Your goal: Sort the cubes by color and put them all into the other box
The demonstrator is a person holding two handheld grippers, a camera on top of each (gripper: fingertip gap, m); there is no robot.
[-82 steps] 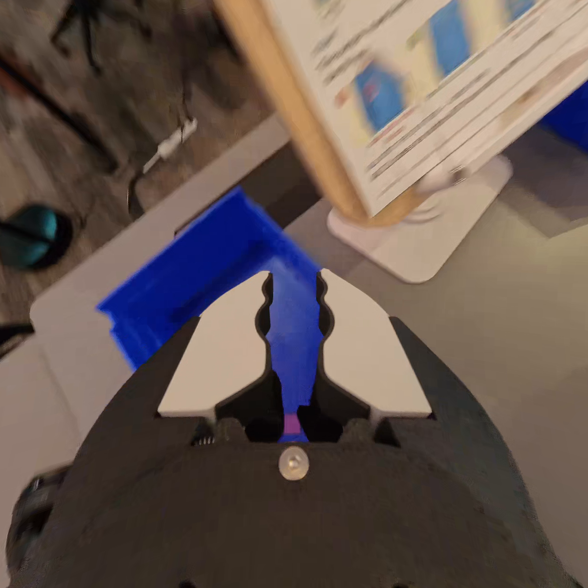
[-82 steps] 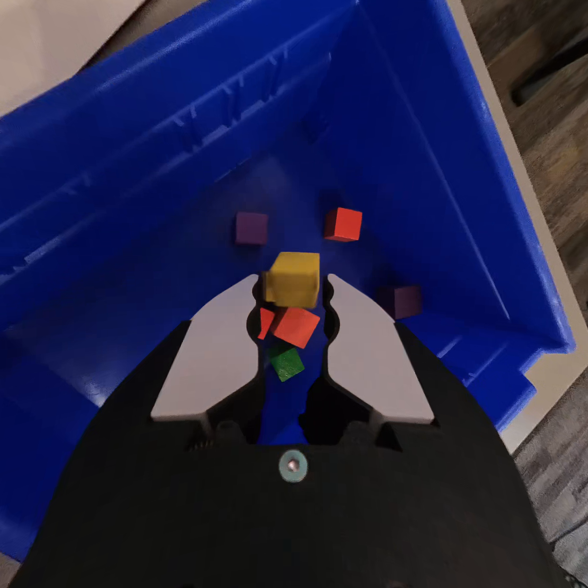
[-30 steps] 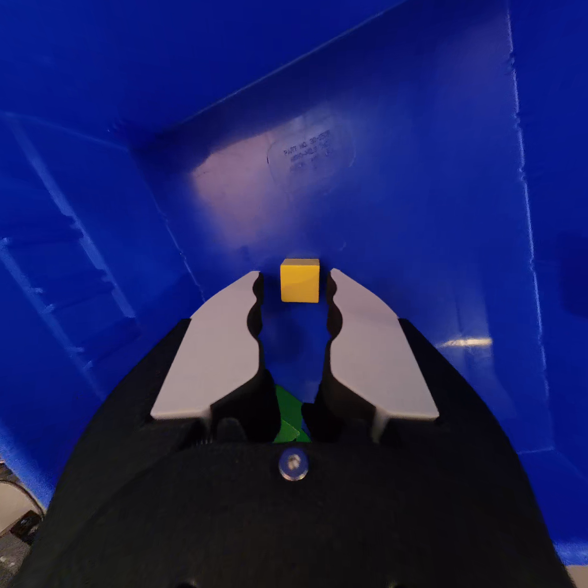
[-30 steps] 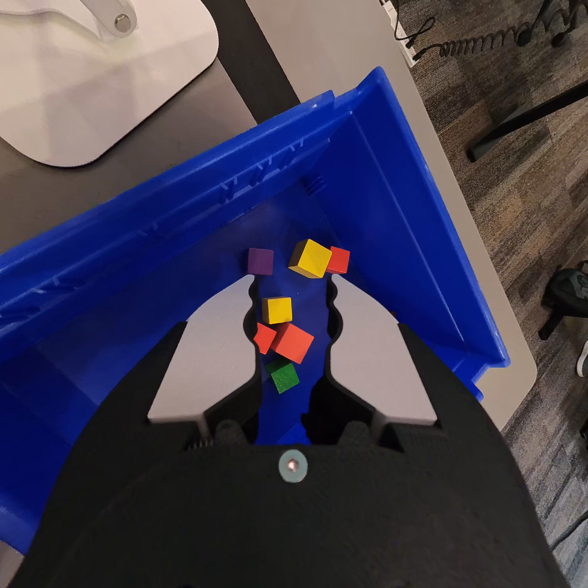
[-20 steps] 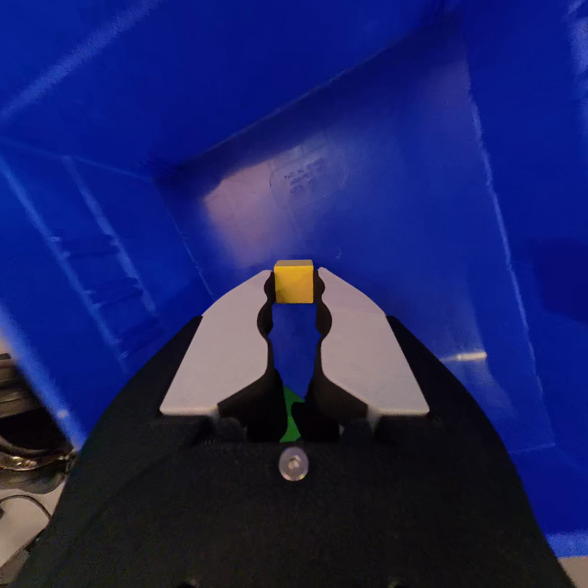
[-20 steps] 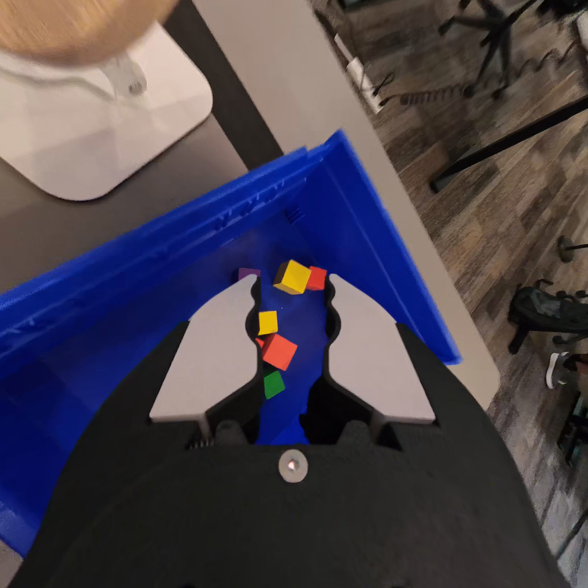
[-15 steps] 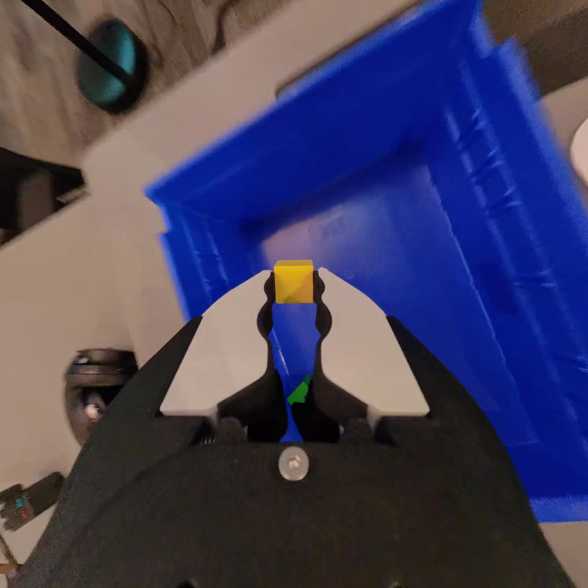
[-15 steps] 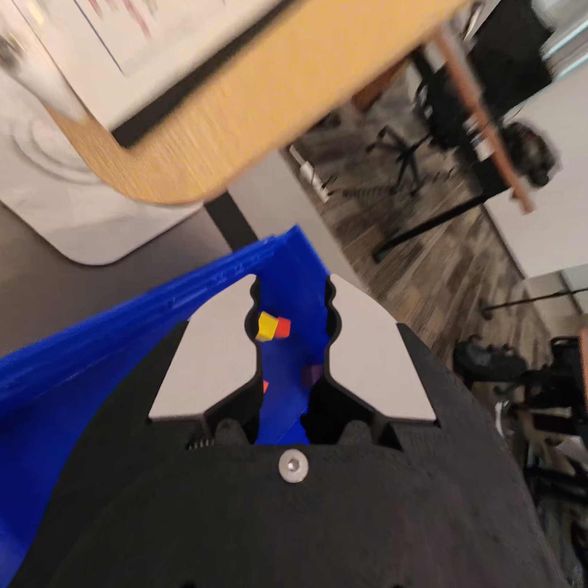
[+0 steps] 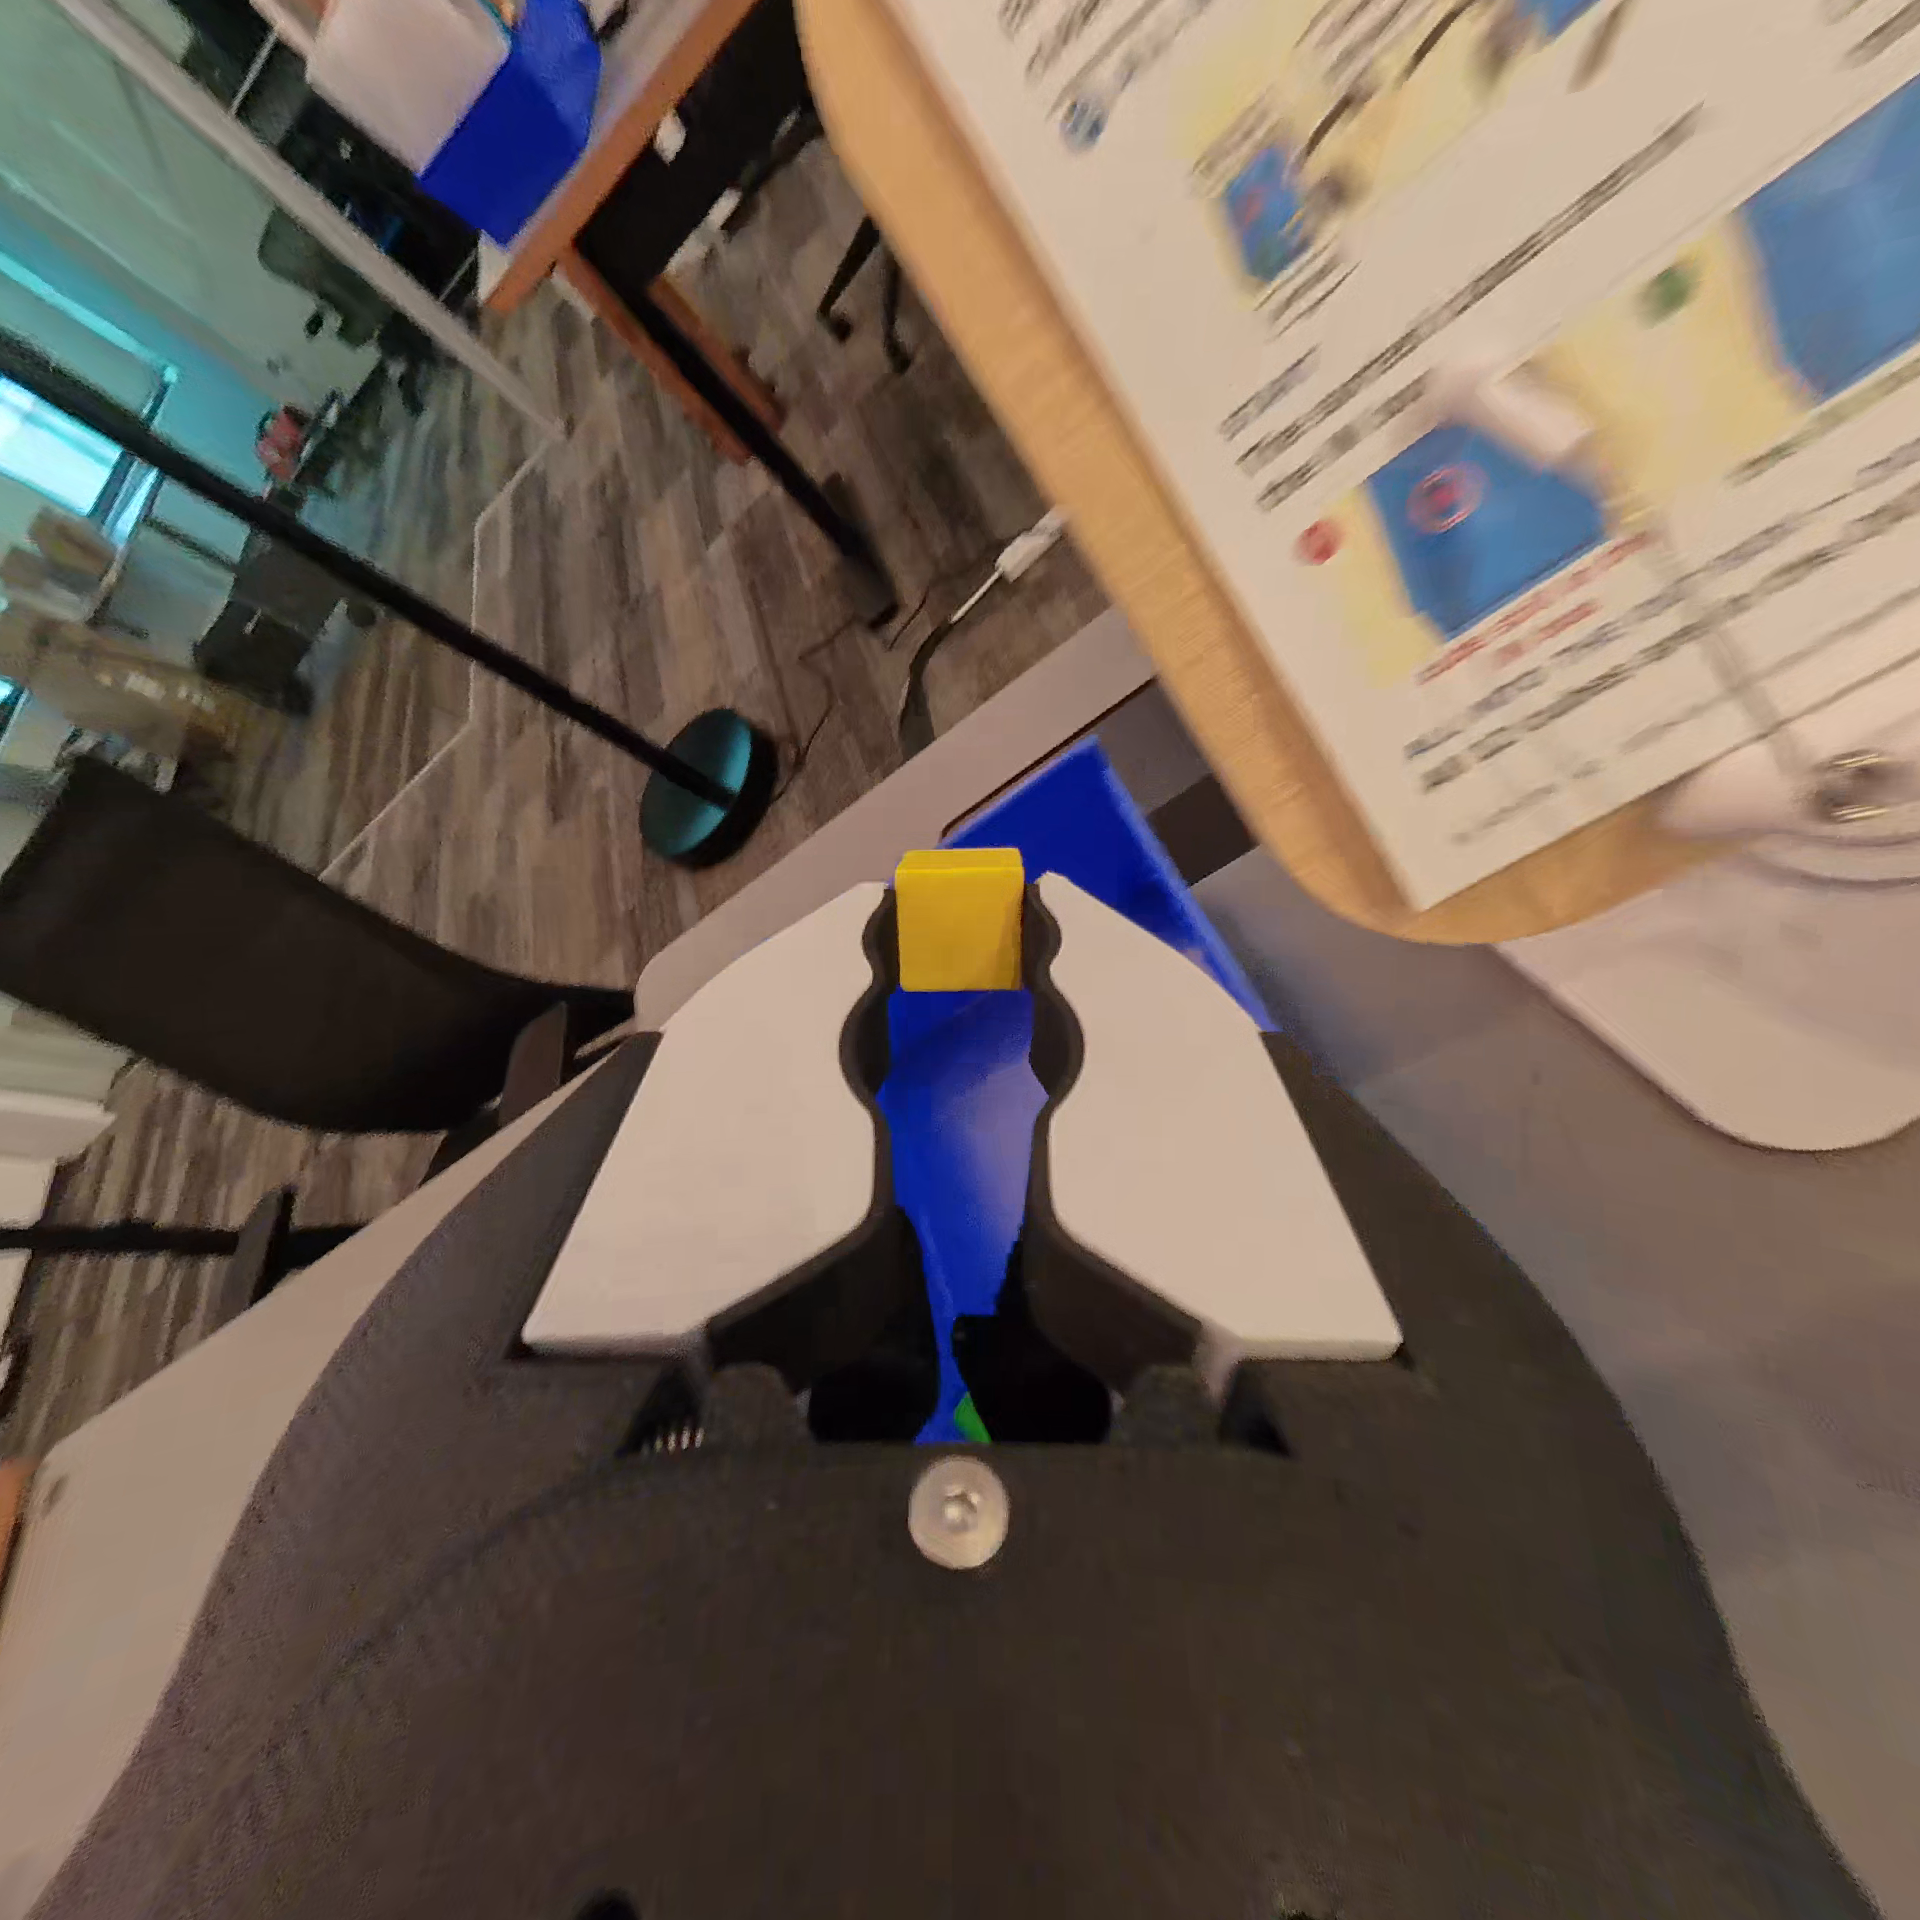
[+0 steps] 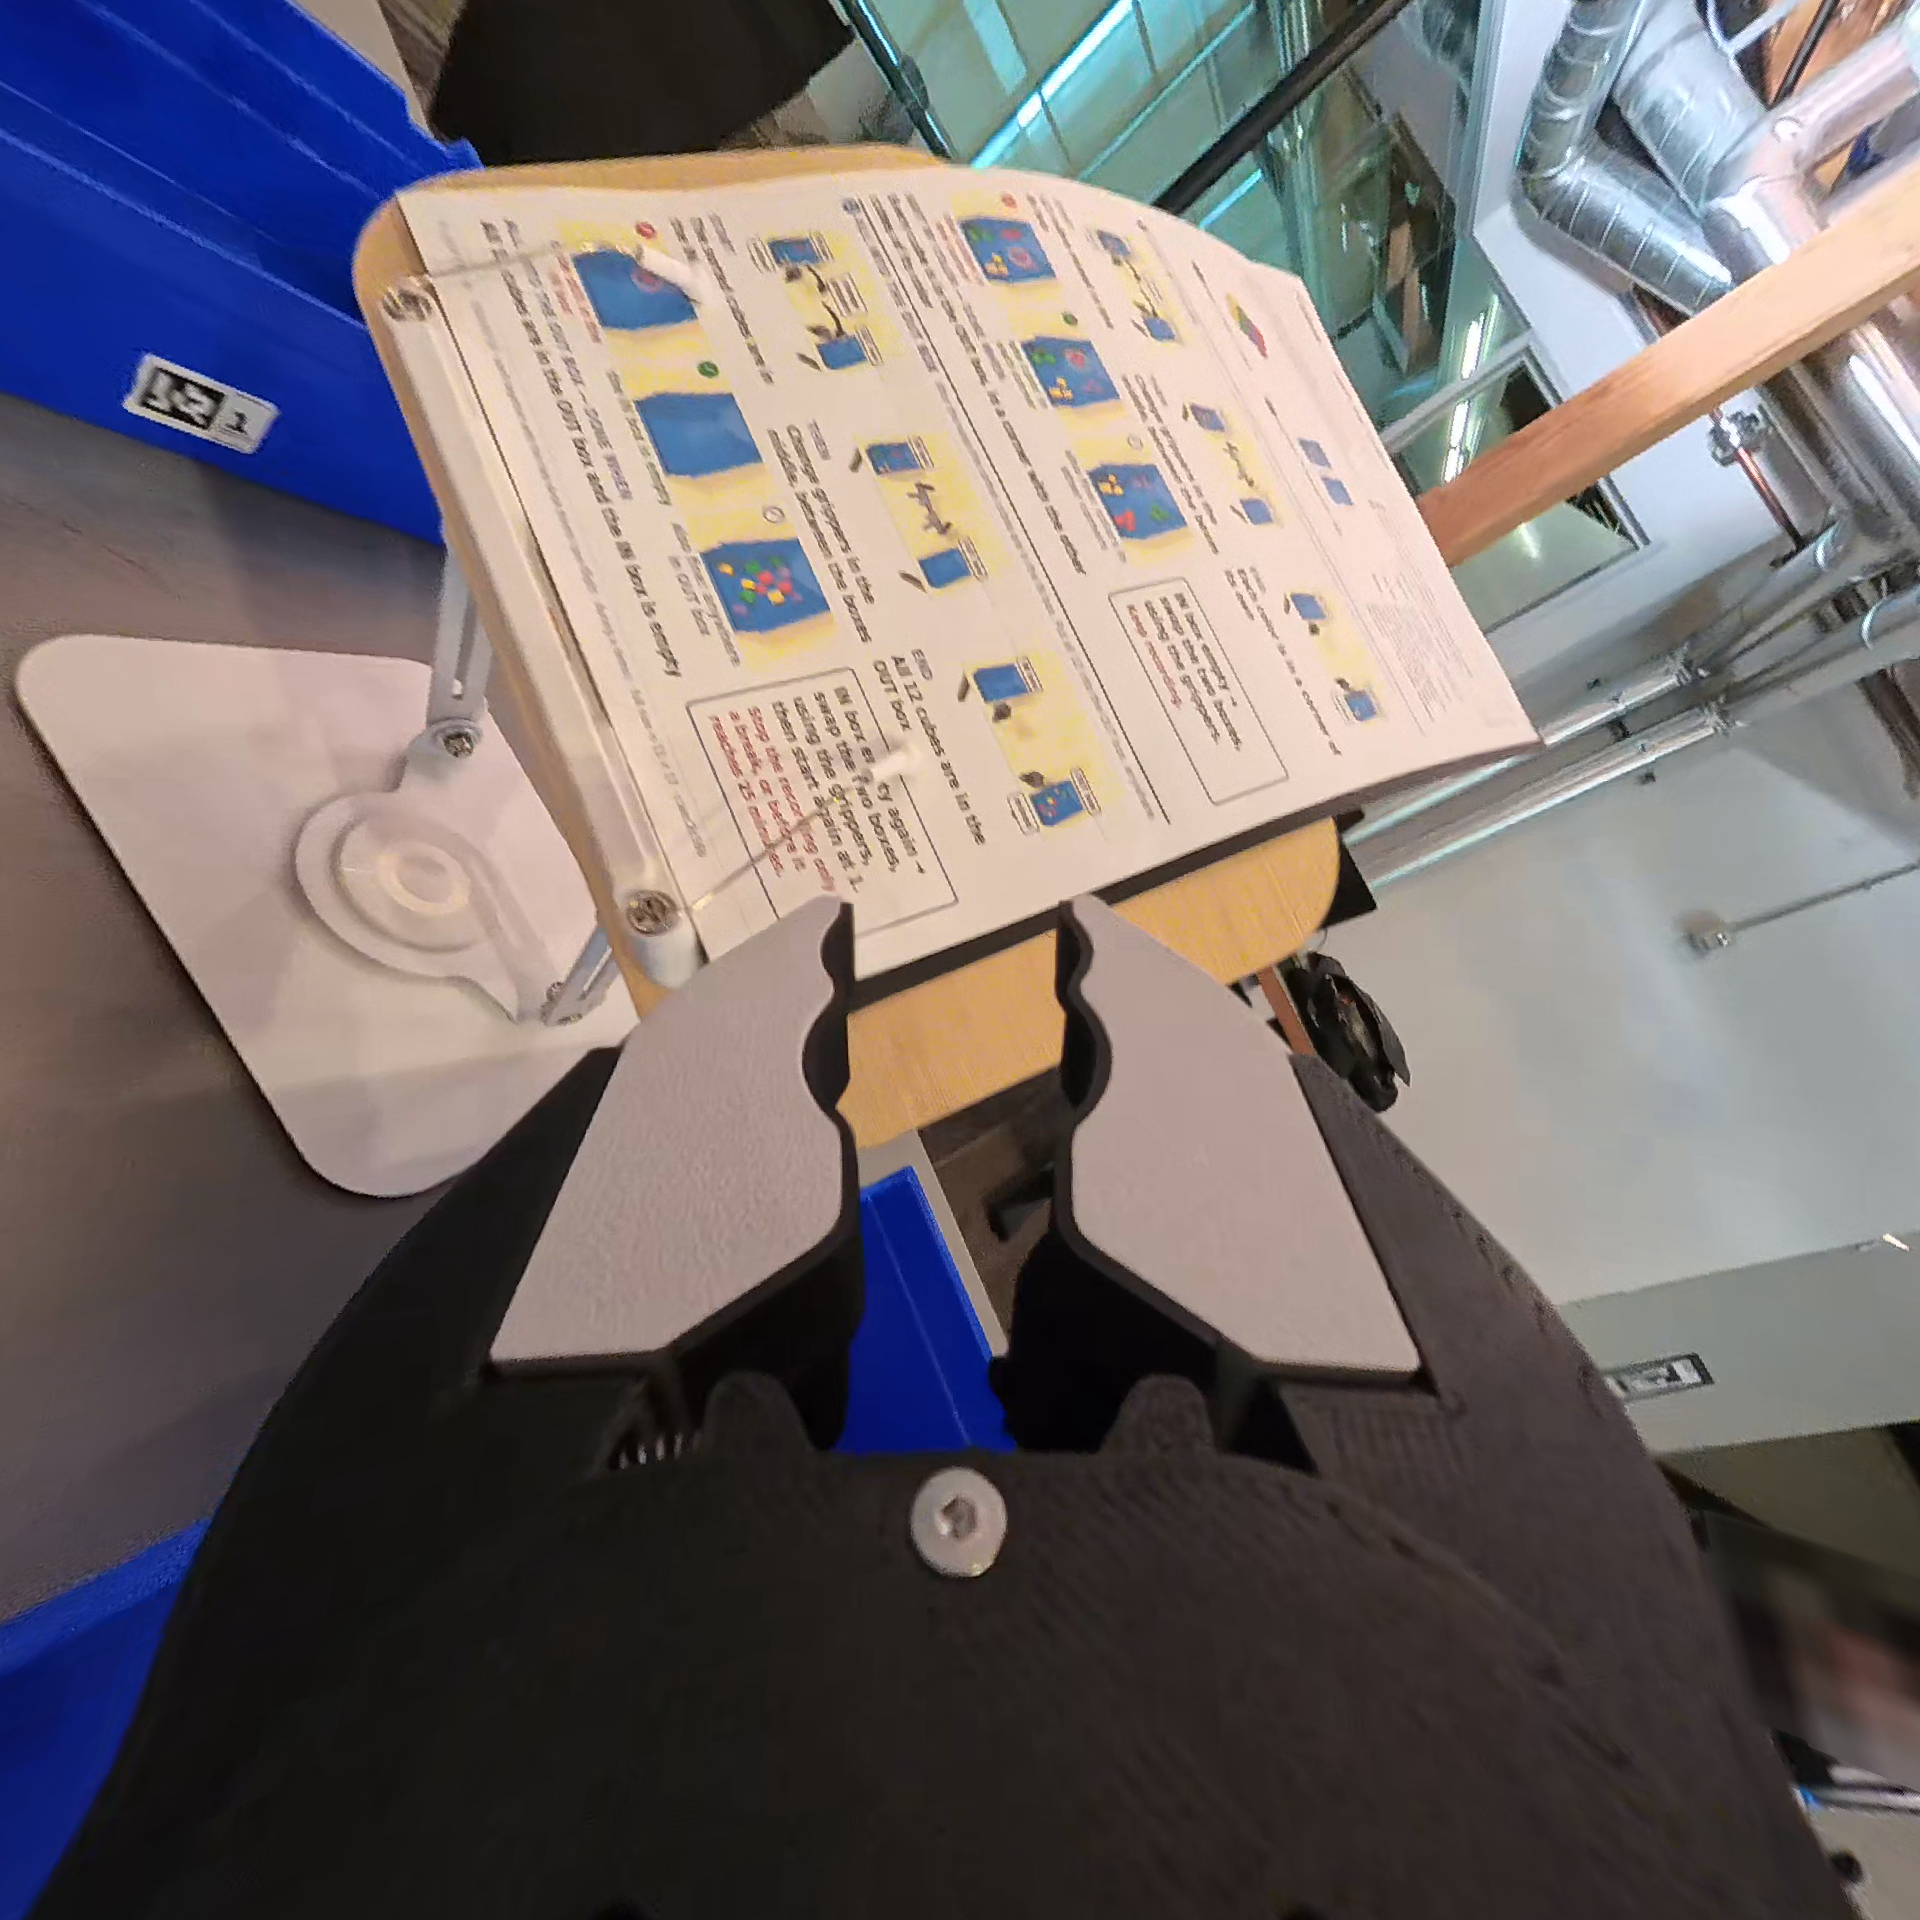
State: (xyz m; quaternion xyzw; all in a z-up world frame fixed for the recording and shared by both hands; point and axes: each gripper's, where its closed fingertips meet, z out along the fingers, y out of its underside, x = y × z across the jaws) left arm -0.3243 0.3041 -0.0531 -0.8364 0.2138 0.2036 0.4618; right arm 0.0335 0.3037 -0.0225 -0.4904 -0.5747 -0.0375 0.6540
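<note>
My left gripper [image 9: 958,920] is shut on a yellow cube [image 9: 958,920]; both pads press its sides at the fingertips. It is lifted above a blue box [image 9: 1101,831], whose corner shows behind and below the fingers. A green bit [image 9: 971,1418] shows low between the fingers. My right gripper [image 10: 954,951] is open with nothing between its pads, raised above the edge of the other blue box [image 10: 914,1320] and facing the instruction board [image 10: 935,540].
A wooden board with a printed instruction sheet [image 9: 1507,364] on a white stand base [image 10: 260,883] stands on the grey table between the boxes. A blue bin with a tag [image 10: 197,312] is at the far left. Floor, chairs and a pole base [image 9: 707,790] lie beyond the table edge.
My left gripper shut on the yellow cube inside the box and lifted it out, tilting upward. My right gripper rose out of its box, leaving the cubes there, and stays open.
</note>
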